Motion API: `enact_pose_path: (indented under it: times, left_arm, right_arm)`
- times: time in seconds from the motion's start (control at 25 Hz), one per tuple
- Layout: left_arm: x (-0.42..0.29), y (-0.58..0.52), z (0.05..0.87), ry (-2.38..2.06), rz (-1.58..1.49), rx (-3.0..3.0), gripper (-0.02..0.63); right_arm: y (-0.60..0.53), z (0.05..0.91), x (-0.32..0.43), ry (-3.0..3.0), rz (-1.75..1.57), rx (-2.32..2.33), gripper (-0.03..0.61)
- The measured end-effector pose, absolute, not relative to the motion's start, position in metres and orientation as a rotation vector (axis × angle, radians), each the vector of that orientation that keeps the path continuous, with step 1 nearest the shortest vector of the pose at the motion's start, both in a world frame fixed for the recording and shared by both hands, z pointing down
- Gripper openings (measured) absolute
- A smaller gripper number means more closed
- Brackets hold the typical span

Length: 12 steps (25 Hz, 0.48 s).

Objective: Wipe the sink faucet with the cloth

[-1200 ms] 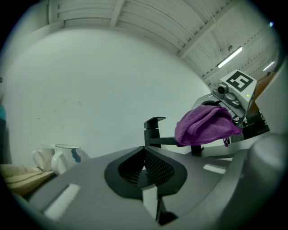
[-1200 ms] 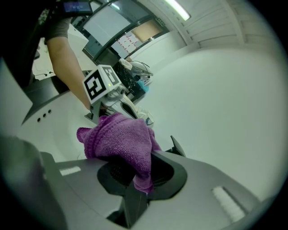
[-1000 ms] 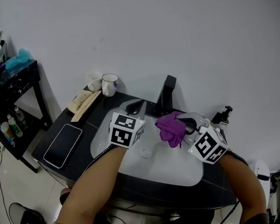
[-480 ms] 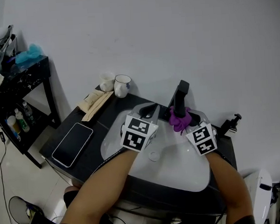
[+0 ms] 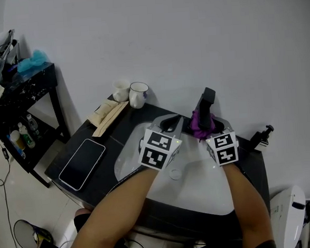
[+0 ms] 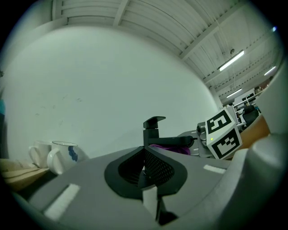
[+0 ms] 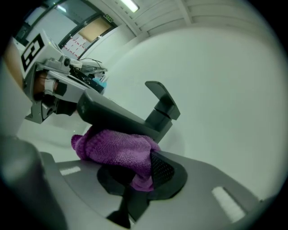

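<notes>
A black faucet (image 5: 206, 104) stands at the back of the white sink (image 5: 199, 189). My right gripper (image 5: 207, 129) is shut on a purple cloth (image 5: 199, 124), which is pressed against the faucet's base and spout. In the right gripper view the cloth (image 7: 118, 151) bunches between the jaws, right under the faucet's spout (image 7: 110, 115). My left gripper (image 5: 171, 123) hovers over the basin just left of the faucet, jaws shut with nothing held. The left gripper view has the faucet (image 6: 153, 130) straight ahead and the cloth (image 6: 170, 148) beside it.
Two mugs (image 5: 131, 93) and a folded beige cloth (image 5: 106, 114) sit on the dark counter's back left. A phone (image 5: 82, 163) lies at the front left, a black soap pump (image 5: 263, 136) at the right. A black shelf (image 5: 21, 98) stands at far left.
My right gripper has carried the purple cloth from over the basin up to the faucet. The left gripper shifted a little toward the faucet.
</notes>
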<state>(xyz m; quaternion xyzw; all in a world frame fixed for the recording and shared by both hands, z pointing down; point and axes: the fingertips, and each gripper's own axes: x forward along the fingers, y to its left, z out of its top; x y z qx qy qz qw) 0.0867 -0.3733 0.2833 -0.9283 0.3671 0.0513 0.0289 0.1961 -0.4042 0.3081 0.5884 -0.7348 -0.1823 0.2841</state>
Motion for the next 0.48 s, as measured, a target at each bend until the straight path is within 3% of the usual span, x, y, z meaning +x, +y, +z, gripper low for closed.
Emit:
enact_pose_path:
  times: [0.48]
  left_arm:
    - [0.082,-0.376,0.284,1.139,0.155,-2.859,0.018]
  right_arm:
    - [-0.403,0.343,0.191,-1.94,-0.354,1.561,0.06]
